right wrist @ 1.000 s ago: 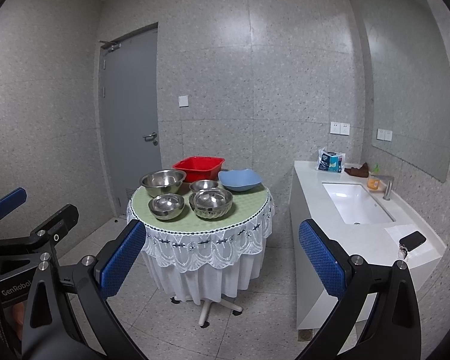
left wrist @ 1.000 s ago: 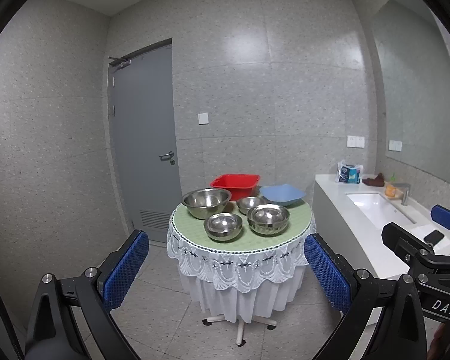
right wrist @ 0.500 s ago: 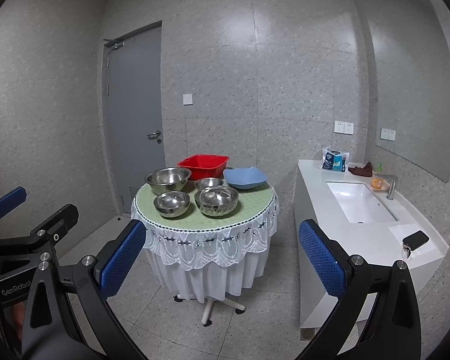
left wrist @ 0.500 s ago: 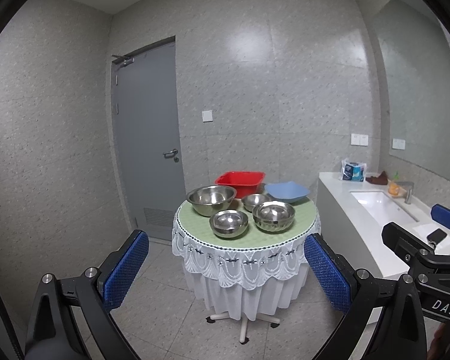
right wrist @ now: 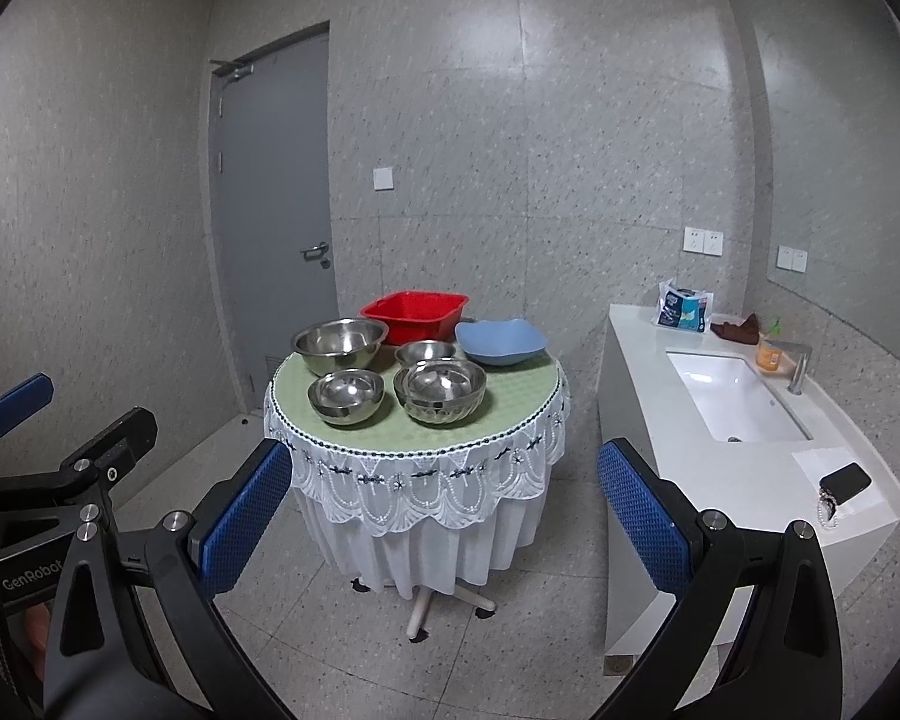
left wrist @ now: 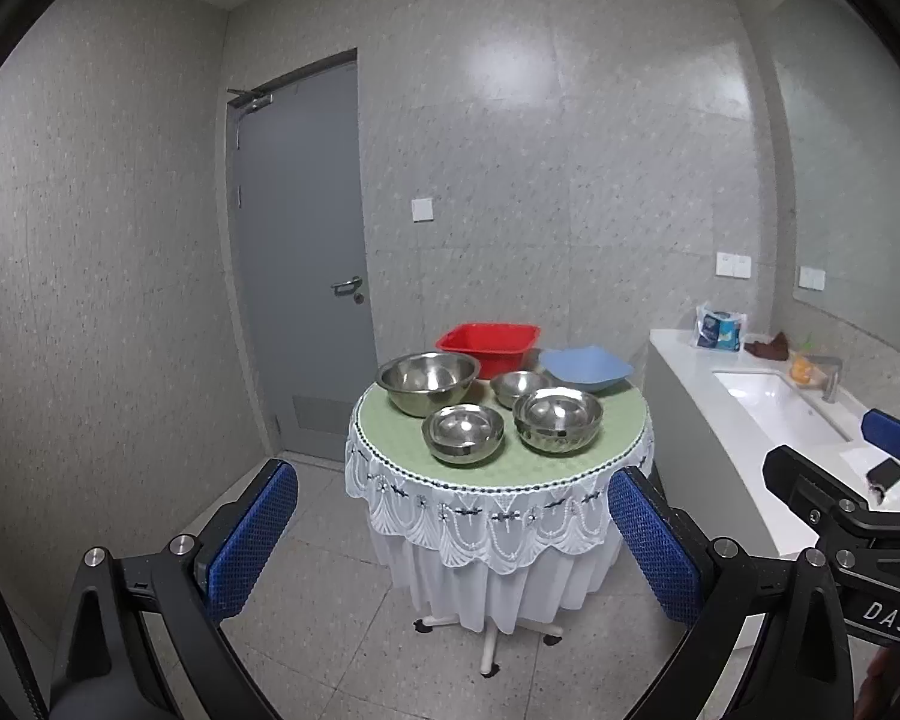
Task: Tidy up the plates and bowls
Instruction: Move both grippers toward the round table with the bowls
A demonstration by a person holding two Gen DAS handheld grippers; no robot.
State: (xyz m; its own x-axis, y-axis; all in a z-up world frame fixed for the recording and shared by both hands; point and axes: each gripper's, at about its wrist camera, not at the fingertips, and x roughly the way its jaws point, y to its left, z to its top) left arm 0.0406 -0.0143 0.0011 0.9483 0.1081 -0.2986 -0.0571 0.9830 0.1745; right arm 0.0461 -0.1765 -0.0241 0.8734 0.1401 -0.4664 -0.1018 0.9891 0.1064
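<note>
A round table with a green mat and white lace cloth stands ahead. On it sit a large steel bowl, a smaller steel bowl, a stacked steel bowl, a small steel bowl, a red basin and a blue plate. The same set shows in the right wrist view, with the large bowl and blue plate. My left gripper is open and empty, well short of the table. My right gripper is open and empty too.
A white counter with a sink runs along the right wall, holding a packet, a faucet and a phone. A grey door is behind the table at left. Tiled floor lies between me and the table.
Both views have shifted slightly, so the table sits a little further right and higher in frame. Both grippers stay open. Nothing on the table has moved.
</note>
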